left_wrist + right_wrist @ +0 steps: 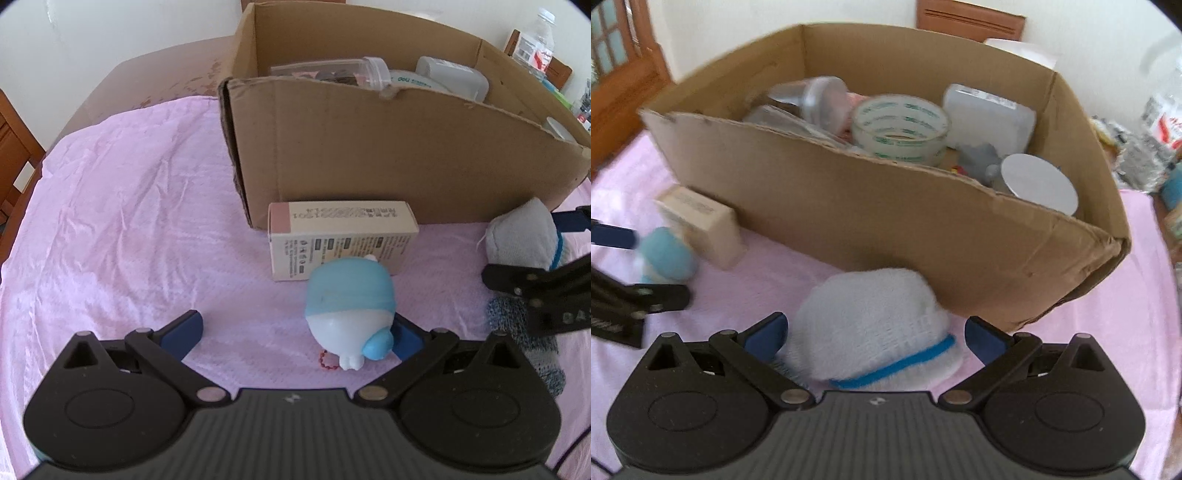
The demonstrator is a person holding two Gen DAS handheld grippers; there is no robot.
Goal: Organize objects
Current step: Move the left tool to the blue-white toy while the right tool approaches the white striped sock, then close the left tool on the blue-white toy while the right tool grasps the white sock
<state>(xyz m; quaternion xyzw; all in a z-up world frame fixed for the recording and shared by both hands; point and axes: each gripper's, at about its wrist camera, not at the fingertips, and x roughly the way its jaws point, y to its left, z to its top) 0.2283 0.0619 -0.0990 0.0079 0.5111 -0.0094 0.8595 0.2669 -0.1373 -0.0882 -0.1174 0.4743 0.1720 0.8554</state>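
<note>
The blue-and-white toy (349,306) lies on the pink cloth (129,221), just in front of a small carton (341,236) that rests against the cardboard box (388,155). The left claw (301,334) gapes wide, its right finger touching the toy, seemingly lining up a grasp. The right claw (873,334), likewise spread, straddles a white sock (871,325) without pinching it. The box already holds tape (899,127) and containers, probably the sorting destination. The cloth covers a brown bench (147,74); wooden furniture stands behind.

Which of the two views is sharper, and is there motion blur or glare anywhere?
Left wrist view: sharp; print on the small carton is resolved, and the cardboard box bows from fisheye. Right wrist view: motion-smeared, the tape roll and sock soft. No strong glare; soft daylight.
</note>
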